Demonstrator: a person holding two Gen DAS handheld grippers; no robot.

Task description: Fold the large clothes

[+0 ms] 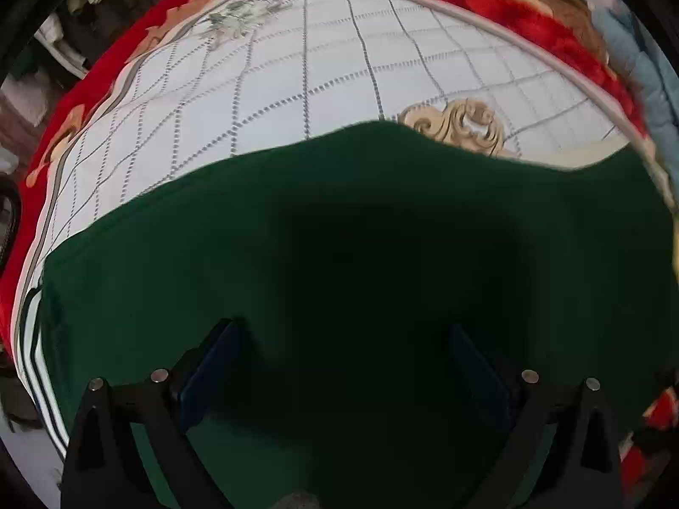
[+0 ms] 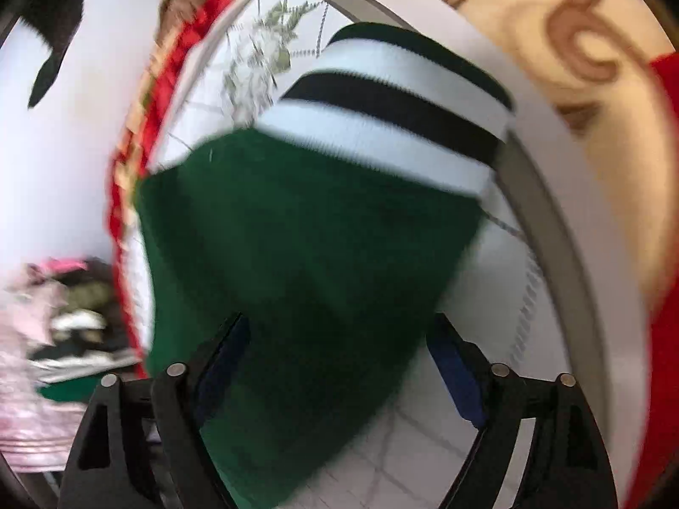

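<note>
A dark green sweater with a white-and-black striped ribbed hem lies spread on a white quilted bedspread, which is printed with a grey grid and lies on top of a red floral blanket. In the left wrist view the left gripper points steeply down over the green cloth, its blue-padded fingers spread wide with nothing pinched between them. In the right wrist view the right gripper hangs over a narrower part of the sweater, the striped hem at the far end; its jaws also stand wide apart, the cloth lying below and between them, ungripped. A heap of clothes lies beyond the bedspread's left edge.
</note>
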